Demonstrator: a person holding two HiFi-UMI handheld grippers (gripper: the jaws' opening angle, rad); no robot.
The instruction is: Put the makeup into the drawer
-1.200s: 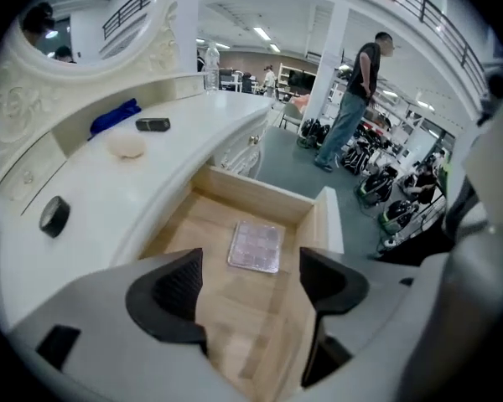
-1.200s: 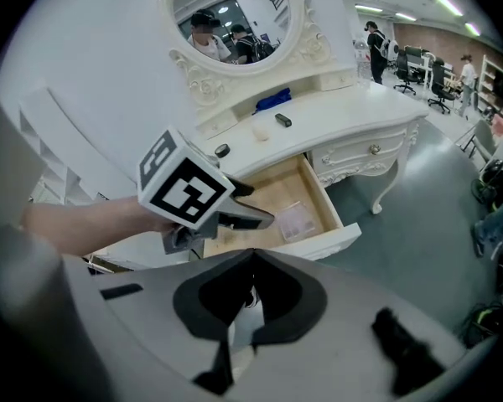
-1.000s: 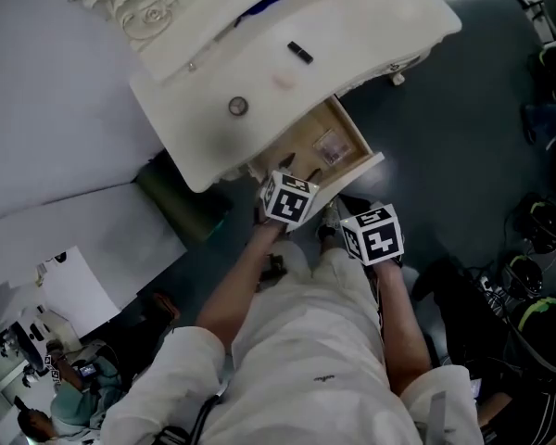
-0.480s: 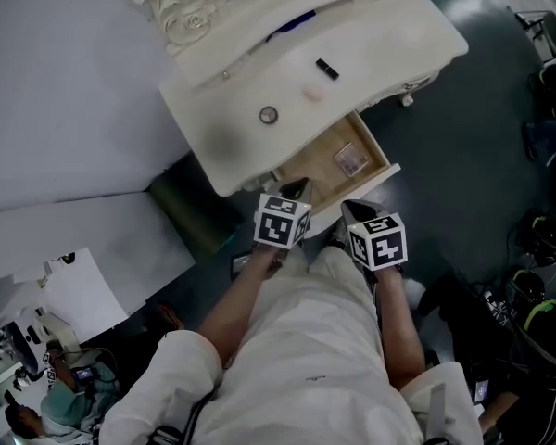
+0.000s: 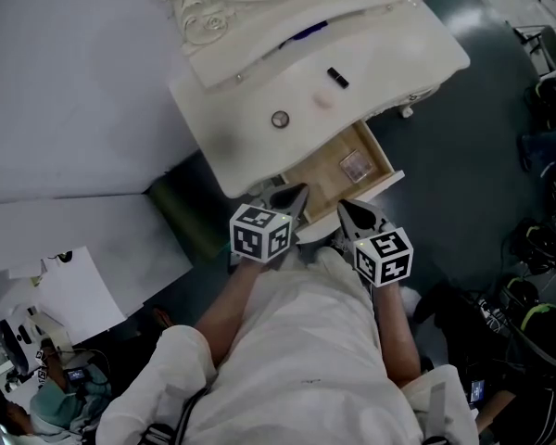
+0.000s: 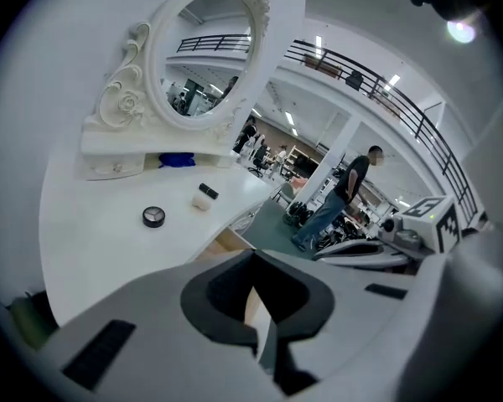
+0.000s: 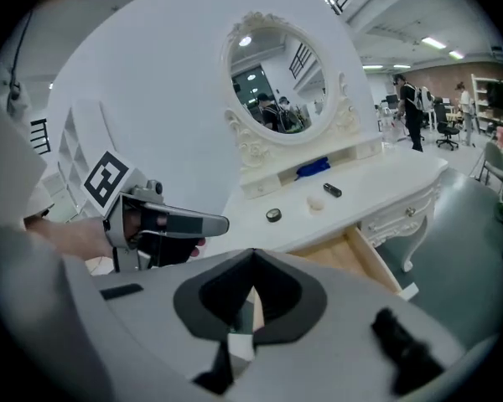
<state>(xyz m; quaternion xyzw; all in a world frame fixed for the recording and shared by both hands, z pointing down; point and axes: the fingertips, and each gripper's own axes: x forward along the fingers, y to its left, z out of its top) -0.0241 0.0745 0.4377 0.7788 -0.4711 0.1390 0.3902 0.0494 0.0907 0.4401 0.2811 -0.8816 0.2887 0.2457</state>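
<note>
We log the left gripper withdrawn to the front of the open drawer, jaws newly closed on nothing; the right gripper is closed and empty too. The round compact waits behind the drawer on the vanity top: next pick, we judge

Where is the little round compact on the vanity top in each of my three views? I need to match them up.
Head view: the round compact sits upper centre on the white tabletop, above the open drawer.
Left gripper view: left of centre, below the mirror.
Right gripper view: near centre, above the jaws.
Shared landmark: the small black tube lies up and right of the compact in every view.
</note>
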